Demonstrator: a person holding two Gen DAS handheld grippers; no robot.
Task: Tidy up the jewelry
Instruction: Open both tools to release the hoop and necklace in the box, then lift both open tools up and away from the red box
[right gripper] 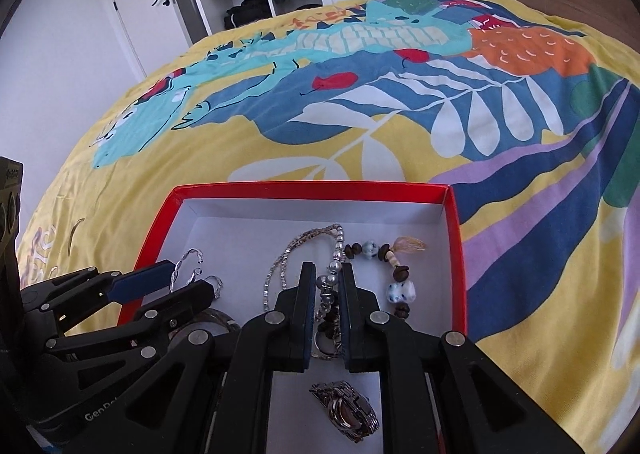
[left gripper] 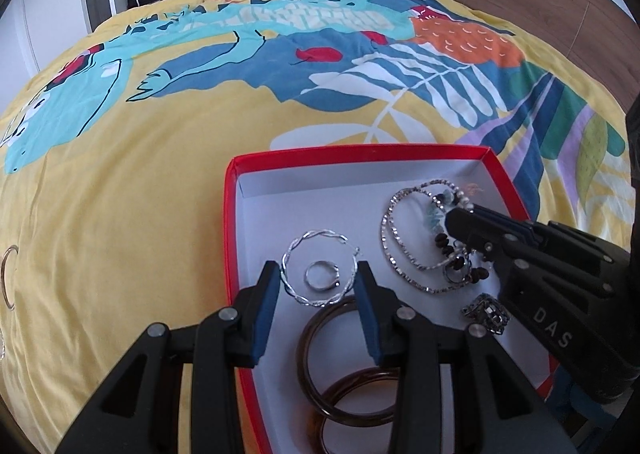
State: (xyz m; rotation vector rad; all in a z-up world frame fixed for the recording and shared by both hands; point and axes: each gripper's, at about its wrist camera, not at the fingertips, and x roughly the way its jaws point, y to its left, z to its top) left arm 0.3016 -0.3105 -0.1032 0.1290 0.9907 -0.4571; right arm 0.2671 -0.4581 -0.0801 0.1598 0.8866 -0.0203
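Putting jewelry into the red box (left gripper: 230, 222) on the bed: the left gripper (left gripper: 319, 286) hangs open around the twisted silver hoop (left gripper: 294, 286), and the right gripper (right gripper: 326, 296) is nearly together on the beaded bracelet (right gripper: 394, 274), pinch unclear; next, let go gently

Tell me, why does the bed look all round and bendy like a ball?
Left wrist view: the fisheye lens bulges the bed cover and curves the red box; the corners go black. Right wrist view: same bulge, door leaning; daylight is soft, shadows faint, and the bead bracelet looks sharp.
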